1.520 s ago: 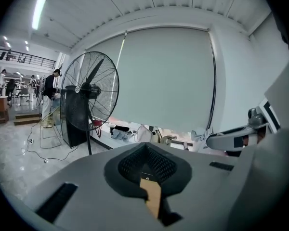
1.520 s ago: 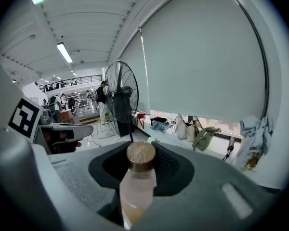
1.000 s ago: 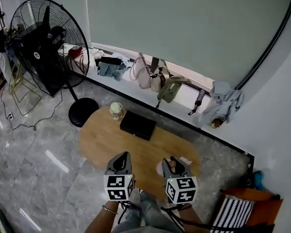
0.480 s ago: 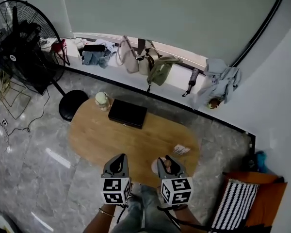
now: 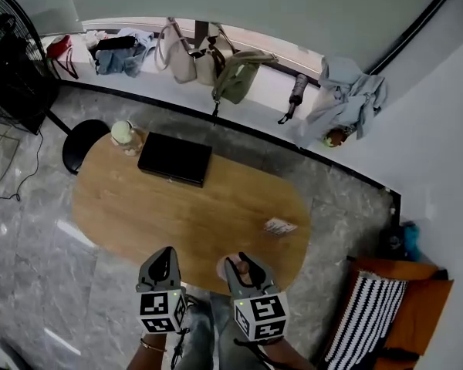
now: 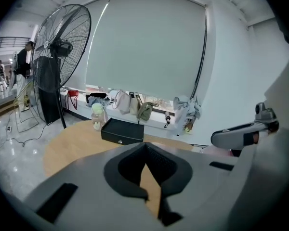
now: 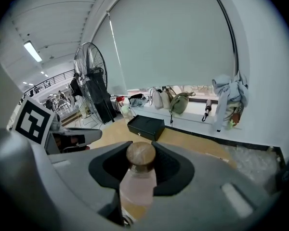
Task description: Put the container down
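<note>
Right tongs grip the container at the table's near edge, black box well beyond; left tongs closed.

The container is seen as pale pink, with a brown lid. The table is coloured light wood, the box black, the floor grey and marbled. The cushion is striped black and white, on an orange chair. Black-and-white squares are carried on the grey left gripper and right gripper.
</note>
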Available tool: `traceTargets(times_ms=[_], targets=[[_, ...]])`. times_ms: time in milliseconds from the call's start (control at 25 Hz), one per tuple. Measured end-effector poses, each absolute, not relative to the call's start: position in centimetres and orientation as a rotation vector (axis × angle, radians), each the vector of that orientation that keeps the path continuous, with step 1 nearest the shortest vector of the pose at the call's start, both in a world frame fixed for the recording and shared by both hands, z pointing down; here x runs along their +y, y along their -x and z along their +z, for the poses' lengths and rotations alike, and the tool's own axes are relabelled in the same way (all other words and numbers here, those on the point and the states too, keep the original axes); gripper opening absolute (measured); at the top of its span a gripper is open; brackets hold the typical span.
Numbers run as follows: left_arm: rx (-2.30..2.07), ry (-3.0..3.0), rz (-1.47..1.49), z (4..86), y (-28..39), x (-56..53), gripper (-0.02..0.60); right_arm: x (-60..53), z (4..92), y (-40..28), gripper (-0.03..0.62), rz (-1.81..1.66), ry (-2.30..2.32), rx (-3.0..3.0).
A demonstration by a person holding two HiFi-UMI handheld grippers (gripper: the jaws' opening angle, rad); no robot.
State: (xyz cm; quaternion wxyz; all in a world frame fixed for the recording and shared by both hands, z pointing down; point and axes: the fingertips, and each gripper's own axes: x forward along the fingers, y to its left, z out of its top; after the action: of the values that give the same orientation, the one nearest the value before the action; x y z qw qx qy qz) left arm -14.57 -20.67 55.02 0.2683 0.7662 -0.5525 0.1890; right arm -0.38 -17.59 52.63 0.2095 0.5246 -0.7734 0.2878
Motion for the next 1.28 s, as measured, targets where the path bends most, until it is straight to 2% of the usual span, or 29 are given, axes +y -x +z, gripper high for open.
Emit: traceTargets(times_ms=[440,1280], targets=[[-1.488,-2.011,0.512,63.1,14.7,-20.0,-0.006,-16.4,62.9,-1.4,0.124,0.872,-1.459,-2.057],[-1.43,-1.959,0.538,68.1,13.6,-16.9,-0.006,-17.7,70.4,-1.6,0.125,0.868,-1.428,-1.999]])
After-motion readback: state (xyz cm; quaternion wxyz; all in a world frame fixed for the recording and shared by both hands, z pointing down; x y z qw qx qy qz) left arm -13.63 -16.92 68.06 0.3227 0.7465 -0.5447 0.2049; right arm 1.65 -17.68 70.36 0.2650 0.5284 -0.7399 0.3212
